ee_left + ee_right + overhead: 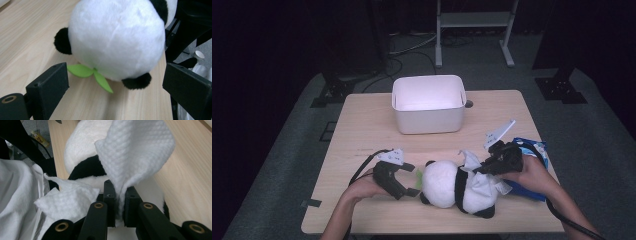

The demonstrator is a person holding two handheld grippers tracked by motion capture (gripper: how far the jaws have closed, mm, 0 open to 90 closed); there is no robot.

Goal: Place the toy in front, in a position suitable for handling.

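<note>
Sitting at the far middle of the counter [362,125] was one white bin [428,105], open at the top, and nothing could be made out inside it from the high view. One plush panda [452,187] lay on its side at the near edge, between the two claws, with two green leaves [90,75] poking out from under its round white head. One white cloth [135,152] was draped over the panda's body. The right claw [482,167] was pinched tight on a fold of that cloth, just above the panda's black band. The left claw [409,180] stood wide open, holding nothing, its jaws just beside the panda's head. One blue packet [532,150] lay under the right hand at the counter's right edge
</note>
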